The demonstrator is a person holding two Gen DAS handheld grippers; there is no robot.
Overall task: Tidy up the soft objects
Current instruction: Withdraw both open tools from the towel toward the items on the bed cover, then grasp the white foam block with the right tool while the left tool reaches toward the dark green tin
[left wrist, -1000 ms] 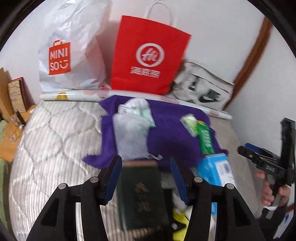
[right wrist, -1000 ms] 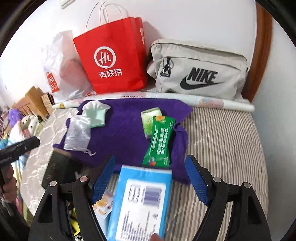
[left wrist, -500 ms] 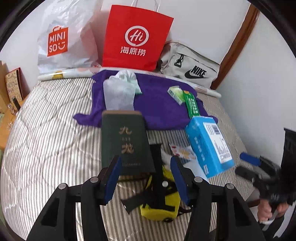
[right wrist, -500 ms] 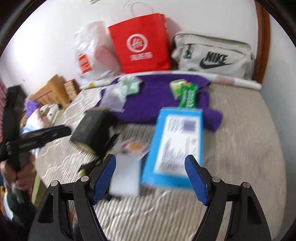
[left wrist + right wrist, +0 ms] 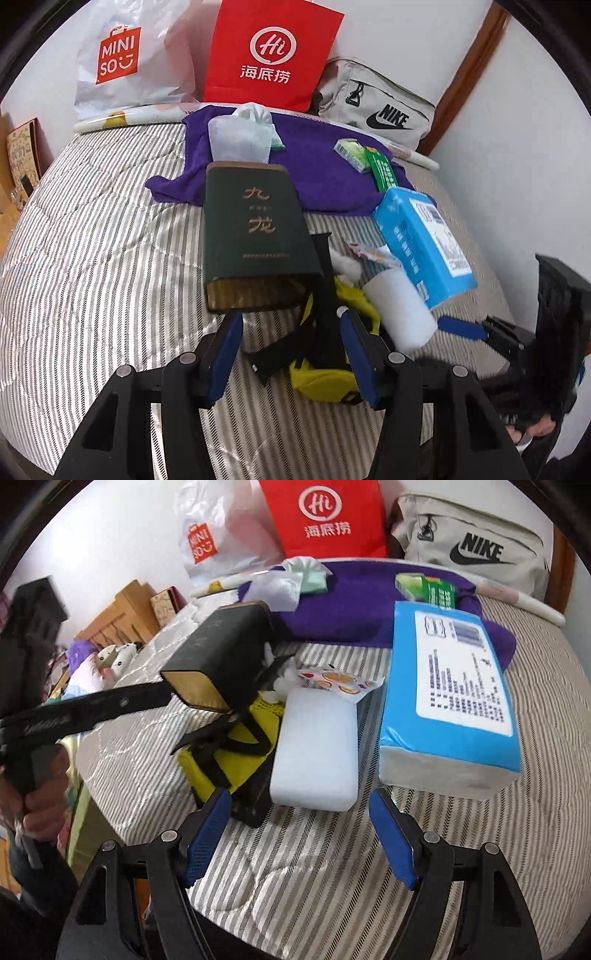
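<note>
Cloth, paper and plastic all over this bed!
The striped quilted mattress cover looks woven with a faint sheen; the purple towel is fuzzy and matt. Glossy plastic film wraps the blue tissue pack, the white sponge block is matt foam, the red paper bag smooth, the green box satiny card.
</note>
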